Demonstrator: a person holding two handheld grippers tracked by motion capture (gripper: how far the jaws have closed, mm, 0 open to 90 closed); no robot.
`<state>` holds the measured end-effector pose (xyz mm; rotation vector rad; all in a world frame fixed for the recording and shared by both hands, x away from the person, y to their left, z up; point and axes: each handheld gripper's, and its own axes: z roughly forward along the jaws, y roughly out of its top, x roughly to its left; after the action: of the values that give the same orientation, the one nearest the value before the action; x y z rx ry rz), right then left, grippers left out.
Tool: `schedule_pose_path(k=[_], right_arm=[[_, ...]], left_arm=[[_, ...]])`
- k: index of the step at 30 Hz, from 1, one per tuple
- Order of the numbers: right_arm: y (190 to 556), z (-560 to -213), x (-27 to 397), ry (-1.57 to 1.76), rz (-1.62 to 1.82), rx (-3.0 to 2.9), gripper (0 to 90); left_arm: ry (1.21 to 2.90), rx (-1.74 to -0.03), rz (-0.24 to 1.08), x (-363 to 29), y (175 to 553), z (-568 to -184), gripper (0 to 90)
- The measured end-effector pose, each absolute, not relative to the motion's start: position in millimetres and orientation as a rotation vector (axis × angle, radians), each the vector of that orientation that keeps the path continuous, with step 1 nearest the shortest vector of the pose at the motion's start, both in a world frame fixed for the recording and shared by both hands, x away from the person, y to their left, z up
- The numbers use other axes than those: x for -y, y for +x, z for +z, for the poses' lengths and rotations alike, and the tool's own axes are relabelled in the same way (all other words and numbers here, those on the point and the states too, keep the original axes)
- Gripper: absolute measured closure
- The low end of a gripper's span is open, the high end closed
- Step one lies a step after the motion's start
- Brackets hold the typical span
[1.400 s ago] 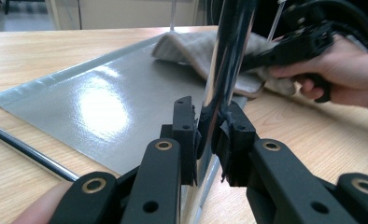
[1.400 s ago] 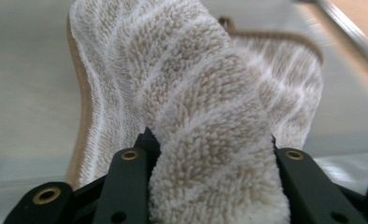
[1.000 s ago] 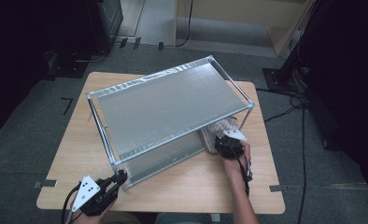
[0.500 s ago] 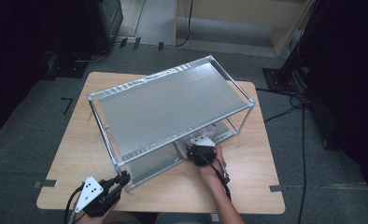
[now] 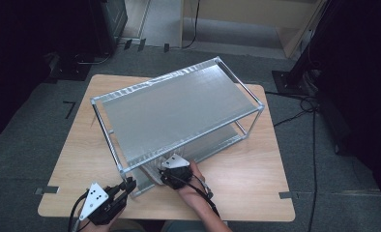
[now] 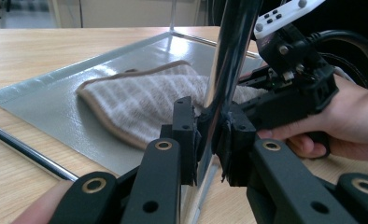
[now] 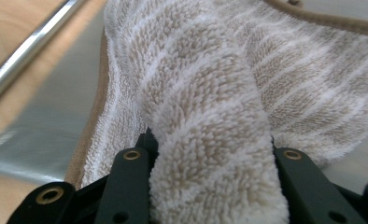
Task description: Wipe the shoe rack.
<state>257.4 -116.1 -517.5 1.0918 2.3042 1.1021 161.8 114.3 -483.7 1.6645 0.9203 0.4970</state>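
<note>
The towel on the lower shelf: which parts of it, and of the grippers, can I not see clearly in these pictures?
- Towel: in the high view, the top shelf covers most of it.
- Towel's right part, left gripper view: behind the rack post and right gripper.
- Right gripper's pads, right gripper view: buried in the towel fold.
- Left gripper, high view: jaw tips too small.

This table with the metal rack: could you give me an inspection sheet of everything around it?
Surface: light wooden table, bare around the rack.
Job's things: two-tier silver metal rack; beige-and-white striped terry towel lying on its lower shelf.
Clutter: nothing seen.
Grippers: left tongs shut on the rack's upright corner post; right tongs shut on a bunched fold of the towel, at the rack's lower shelf.
Cables: black cables trail from both tongs; more black cables on the floor at the right.
Surroundings: grey carpet floor, dark equipment at the edges.
</note>
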Motion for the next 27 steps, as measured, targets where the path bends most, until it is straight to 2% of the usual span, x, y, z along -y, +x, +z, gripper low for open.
schedule_pose_path(k=[6, 14, 20, 25, 27], right_arm=[[252, -505, 134, 1.118, 1.117, -2.215, 63.7], [235, -486, 211, 1.223, 1.100, -2.072, 63.3], [218, -485, 277, 1.377, 1.064, -1.963, 63.2], [208, -488, 308, 1.482, 0.981, -1.892, 63.4], [206, -490, 315, 1.503, 0.957, -1.880, 59.9]], left_arm=[[1.664, -0.921, 0.493, -112, 165, -484, 79.0], [1.655, -0.938, 0.484, -116, 181, -484, 78.3], [1.669, -0.966, 0.529, -120, 198, -487, 78.1], [1.654, -0.987, 0.533, -124, 207, -488, 77.8], [1.651, -0.993, 0.540, -126, 209, -488, 77.9]])
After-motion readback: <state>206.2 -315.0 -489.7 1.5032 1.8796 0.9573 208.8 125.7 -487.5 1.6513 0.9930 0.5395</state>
